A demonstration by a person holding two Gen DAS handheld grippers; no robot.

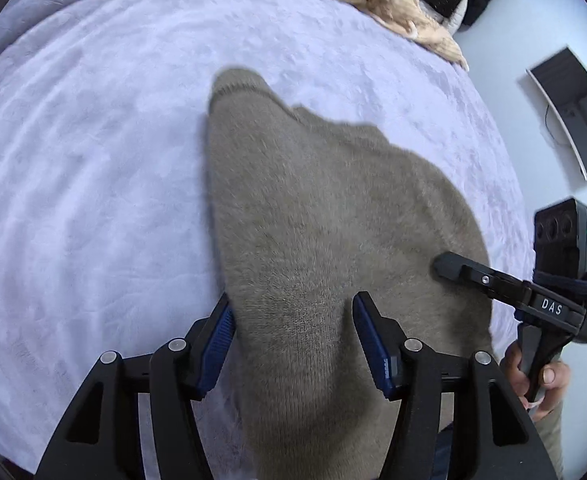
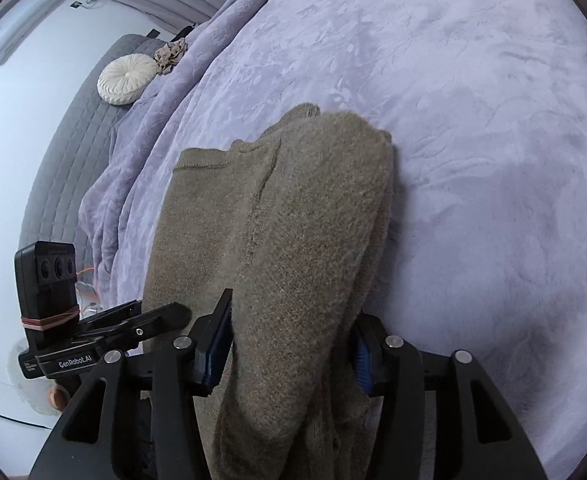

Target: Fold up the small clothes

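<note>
The left gripper [image 1: 293, 344] stands parted, the sweater [image 1: 325, 240] between its blue pads but not pinched. The right gripper [image 2: 289, 344] is likewise parted, a folded sweater [image 2: 285, 220] edge filling the gap, the grip unclear. Its side reads "DAS"; the left's, "GenRobot.AI". The sweater lies on the lilac blanket [image 1: 93, 160]. Beyond, a round cushion [image 2: 123, 79].

Taupe knit sweater [image 2: 277, 216] folded lengthwise on lilac bedspread [image 2: 473, 140], near end bunched between right gripper [image 2: 289, 344] pads, jaws parted; left gripper [image 2: 149, 320] near left; round cream cushion [image 2: 123, 79] far left
</note>
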